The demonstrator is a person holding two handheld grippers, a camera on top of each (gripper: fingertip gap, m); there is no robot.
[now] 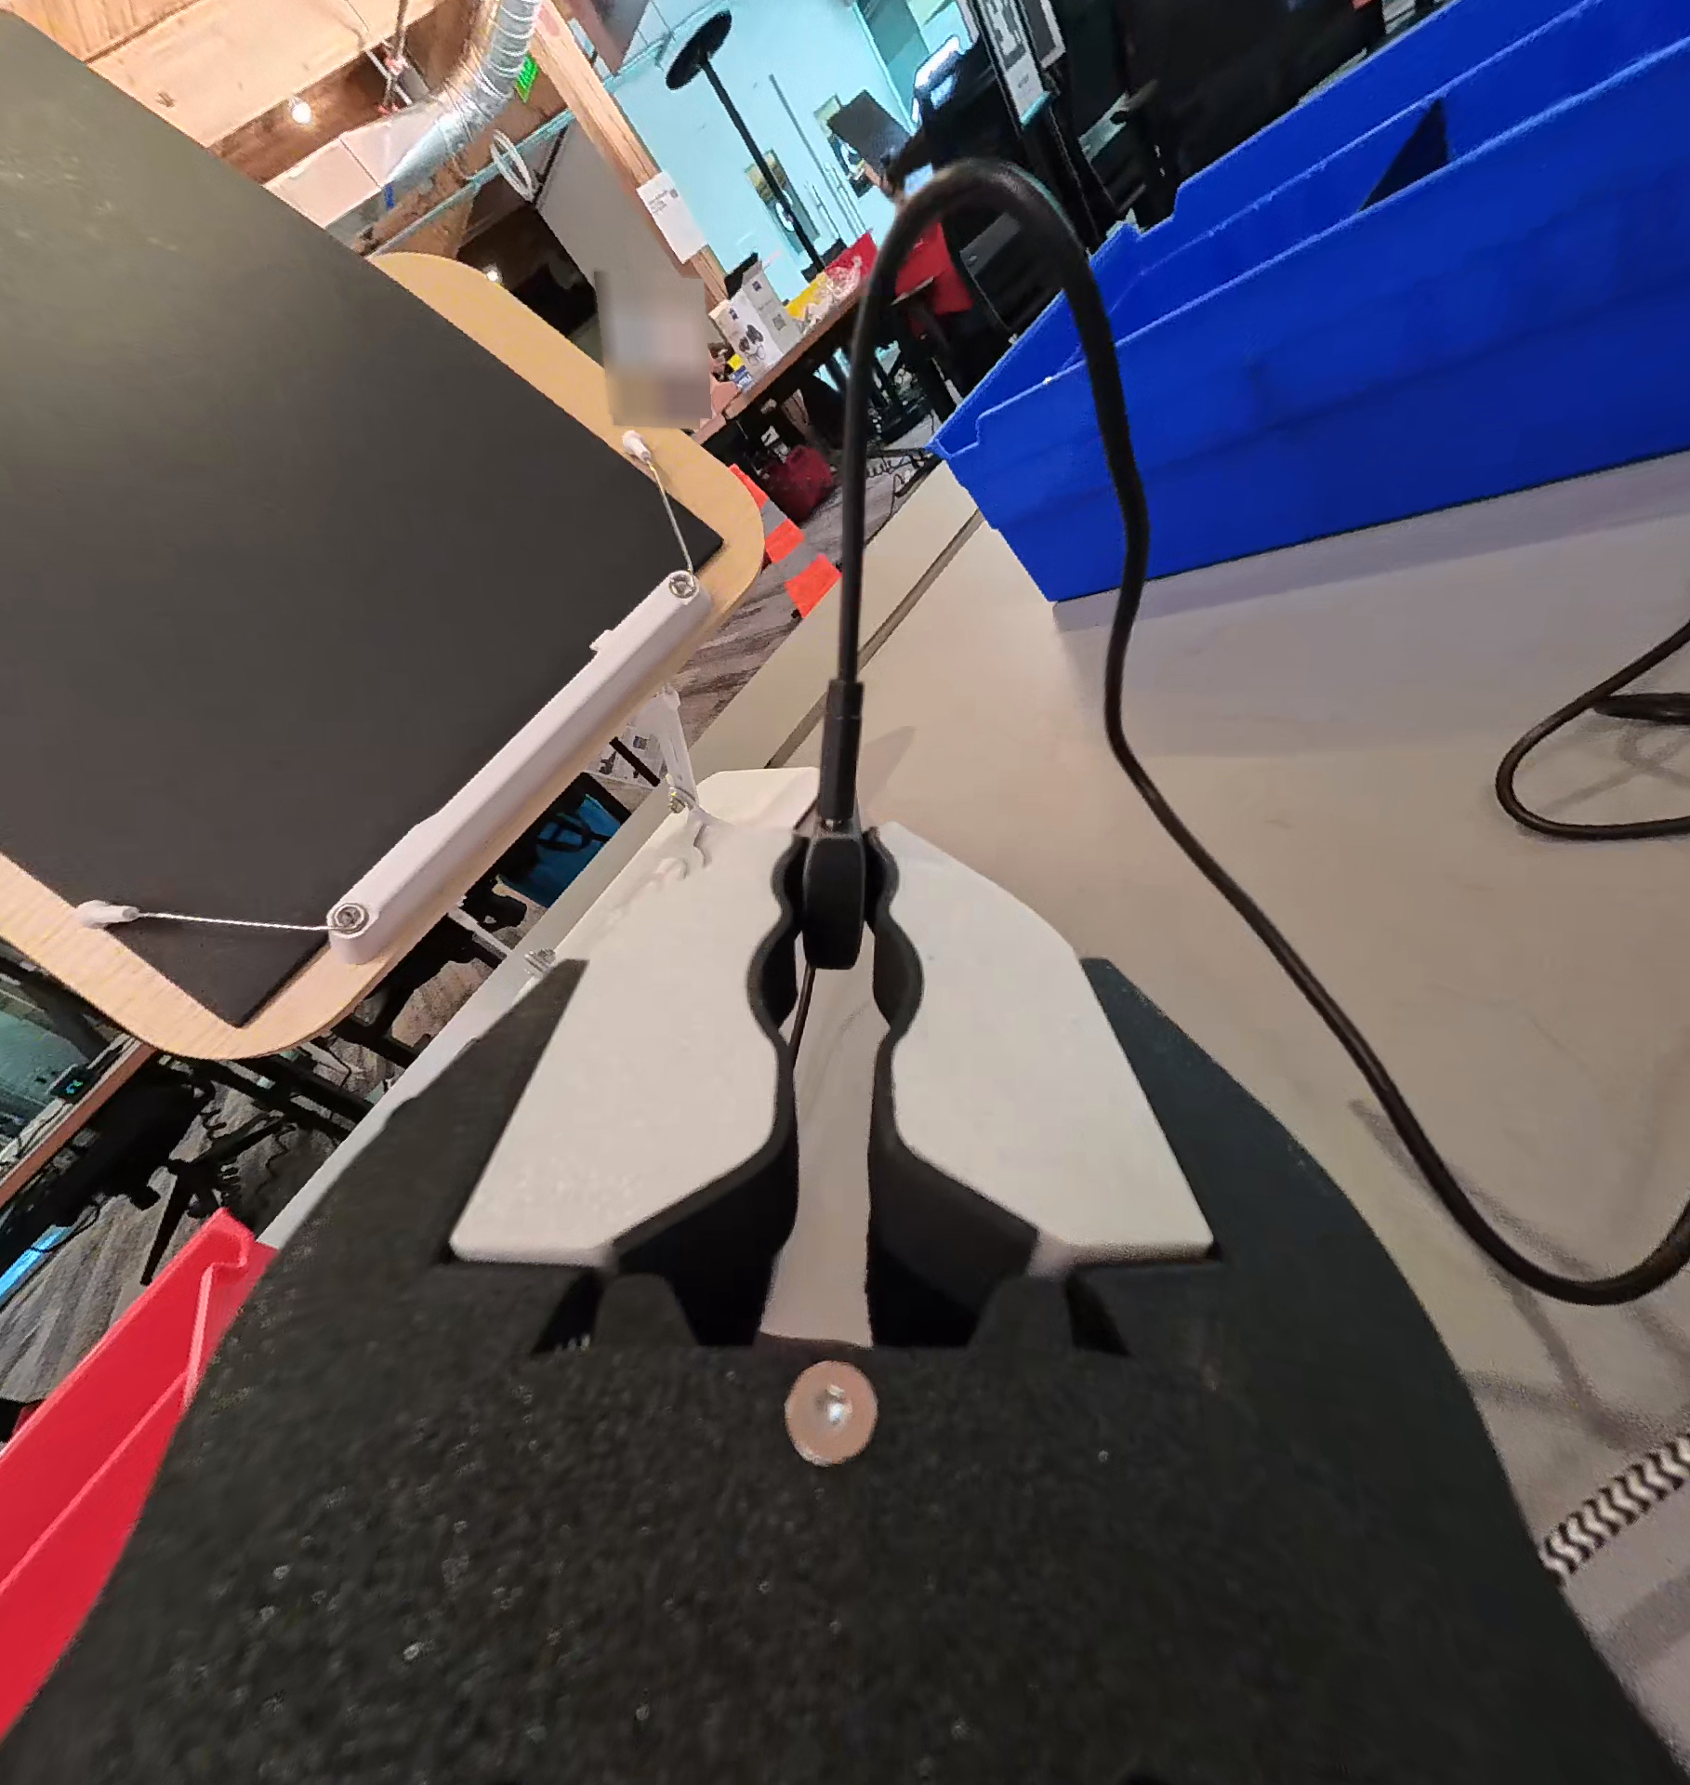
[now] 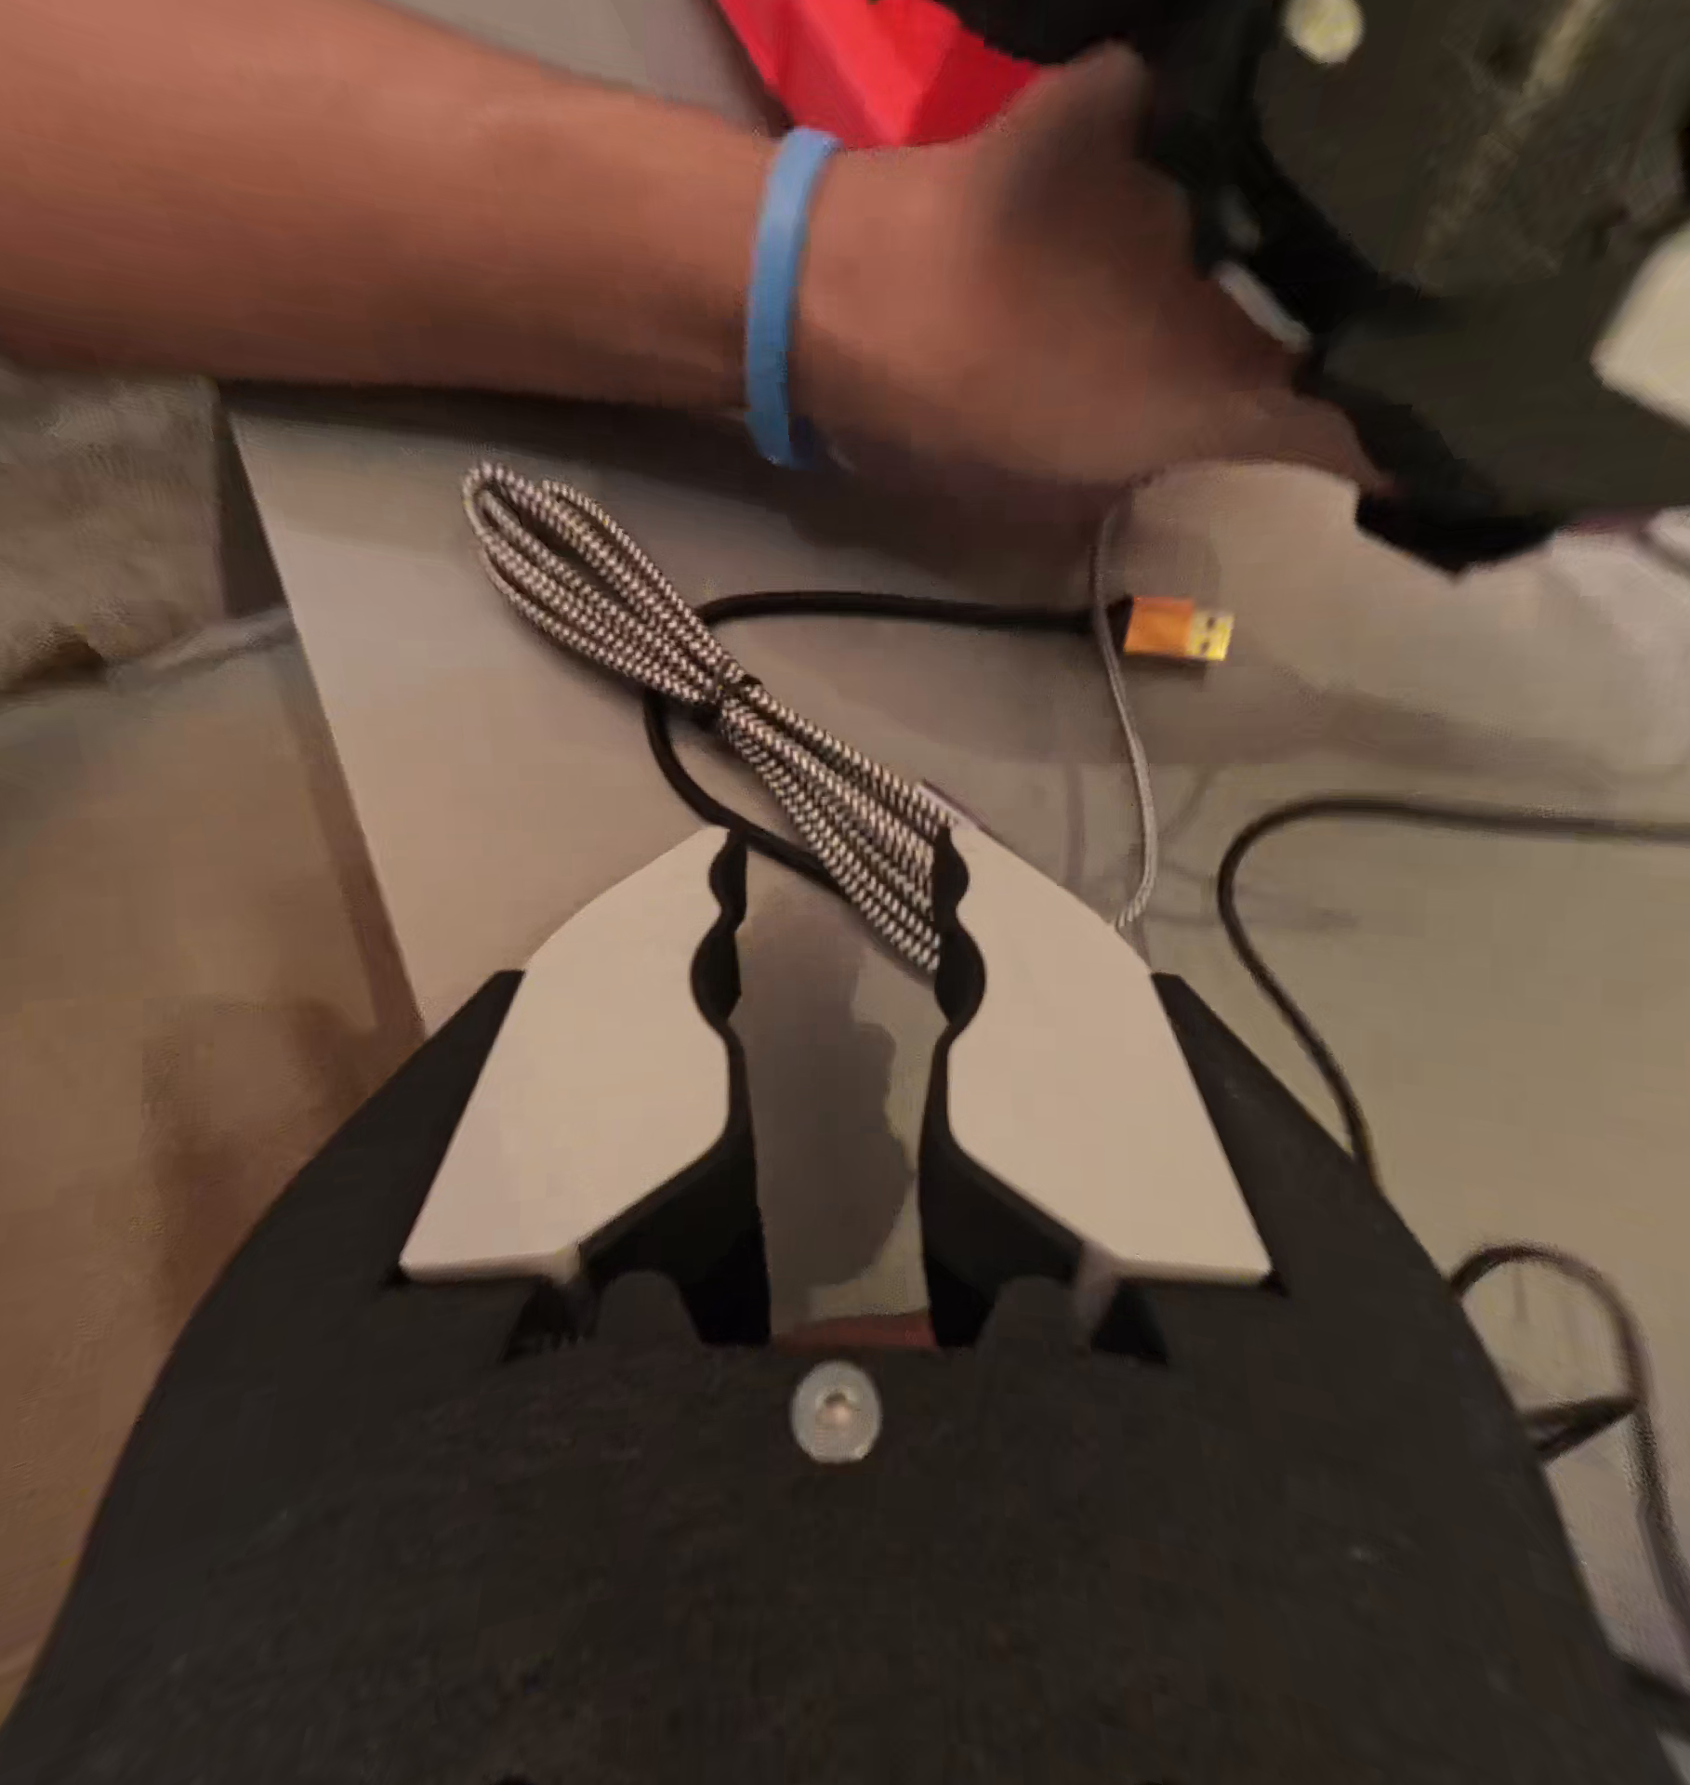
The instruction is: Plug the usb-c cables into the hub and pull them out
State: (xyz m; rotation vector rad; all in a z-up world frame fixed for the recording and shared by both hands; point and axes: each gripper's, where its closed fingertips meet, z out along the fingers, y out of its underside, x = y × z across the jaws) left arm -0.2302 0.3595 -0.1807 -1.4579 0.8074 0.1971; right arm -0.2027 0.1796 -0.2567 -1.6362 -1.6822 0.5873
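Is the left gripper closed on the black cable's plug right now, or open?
Closed. The left gripper has both fingers pressed against the black cable's plug, and the cable arcs up from it.

Inventory by count, both views combined.

- Grippers: two. The left gripper appears in its own view and again, blurred, at the upper right of the right wrist view; the right gripper appears in its own view.
- Blue bins: two, nested side by side.
- Red bin: one.
- Braided black-and-white cable bundle: one.
- Black cables: at least two; exact count cannot be determined.
- Gold USB plug: one.
- Blue wristband: one.
- Black-faced board: one.
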